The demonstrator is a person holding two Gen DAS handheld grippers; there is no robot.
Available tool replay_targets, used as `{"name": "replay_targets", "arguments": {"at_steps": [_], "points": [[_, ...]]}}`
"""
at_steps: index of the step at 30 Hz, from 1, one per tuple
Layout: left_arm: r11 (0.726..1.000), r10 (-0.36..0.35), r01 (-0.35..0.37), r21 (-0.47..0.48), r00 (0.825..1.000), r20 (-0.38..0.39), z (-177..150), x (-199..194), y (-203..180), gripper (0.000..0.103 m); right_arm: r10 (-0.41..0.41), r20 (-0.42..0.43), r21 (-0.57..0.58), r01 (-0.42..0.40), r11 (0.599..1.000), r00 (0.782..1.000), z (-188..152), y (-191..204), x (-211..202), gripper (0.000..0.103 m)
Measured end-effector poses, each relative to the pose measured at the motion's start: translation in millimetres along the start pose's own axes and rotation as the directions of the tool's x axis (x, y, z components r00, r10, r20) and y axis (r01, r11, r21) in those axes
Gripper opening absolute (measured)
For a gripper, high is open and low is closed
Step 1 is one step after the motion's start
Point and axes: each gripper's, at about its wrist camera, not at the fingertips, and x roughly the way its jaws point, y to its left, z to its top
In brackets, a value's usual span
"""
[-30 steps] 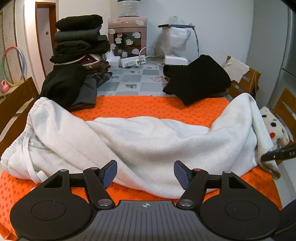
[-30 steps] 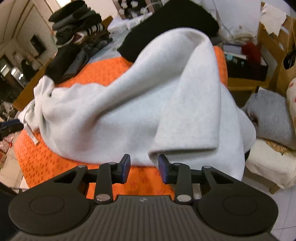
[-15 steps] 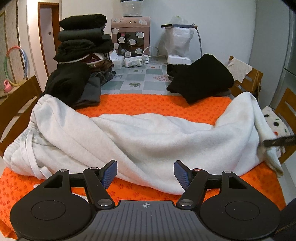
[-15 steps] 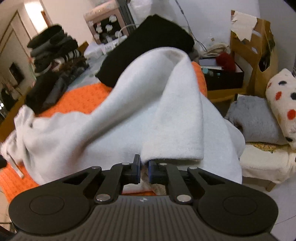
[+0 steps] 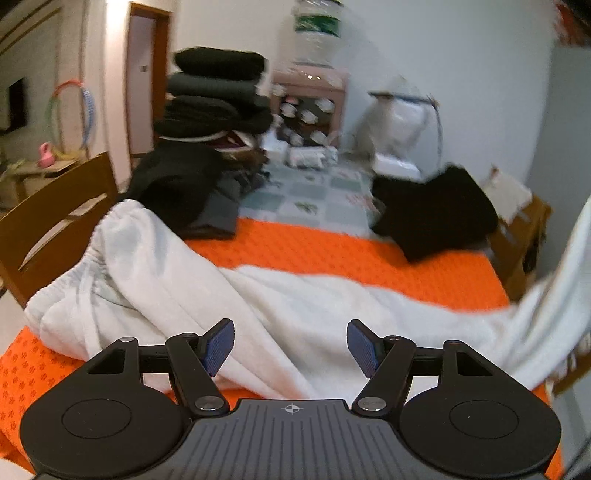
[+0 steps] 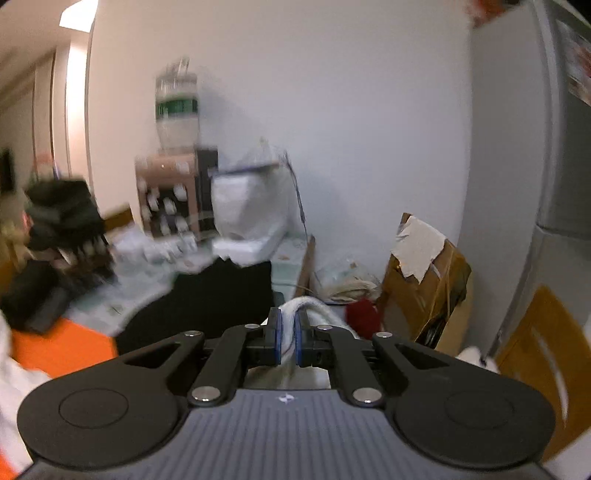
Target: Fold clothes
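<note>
White garment (image 5: pixel 229 306) just ahead of wide-open left tool (image 5: pixel 290 345), right tool (image 6: pixel 289 341) clamping its hem

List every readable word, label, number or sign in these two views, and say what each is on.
None can be read.
Green label on the water bottle: blurred.
Stickers on the pink dispenser: blurred.
Crosshair mark, no text, on the left gripper and right gripper.
</note>
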Motion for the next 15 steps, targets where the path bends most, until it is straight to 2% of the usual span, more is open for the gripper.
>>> {"name": "replay_targets", "arguments": {"at_steps": [2, 4, 6, 8, 9, 11, 15], "points": [[0.999, 0.025, -0.025, -0.03, 1.0, 0.012, 5, -3, 8, 0.07, -0.021, -0.092, -0.077, 0.014, 0.997, 0.996, 5, 10, 43, 0.011], [0.998, 0.056, -0.056, -0.039, 0.998, 0.014, 8, -5, 19, 0.07, -0.029, -0.167, -0.151, 0.004, 0.989, 0.985, 0, 30, 72, 0.025], [0.995, 0.088, -0.087, -0.039, 0.996, 0.012, 9, -8, 32, 0.07, -0.03, -0.183, -0.213, -0.01, 0.977, 0.983, -6, 60, 84, 0.031], [0.992, 0.119, -0.119, -0.038, 0.993, 0.011, 10, -11, 45, 0.07, 0.012, -0.185, -0.24, -0.058, 0.969, 0.983, -12, 85, 85, 0.036], [0.99, 0.135, -0.134, -0.038, 0.991, 0.01, 10, -12, 52, 0.07, 0.034, -0.189, -0.257, -0.083, 0.963, 0.981, -15, 99, 82, 0.041], [0.986, 0.164, -0.164, -0.026, 0.986, -0.001, 9, -13, 68, 0.07, 0.084, -0.194, -0.288, -0.138, 0.948, 0.978, -21, 129, 76, 0.042], [0.98, 0.201, -0.201, -0.001, 0.979, -0.023, 6, -10, 108, 0.07, 0.22, -0.221, -0.302, -0.282, 0.911, 0.95, -28, 196, 57, 0.043]]}}
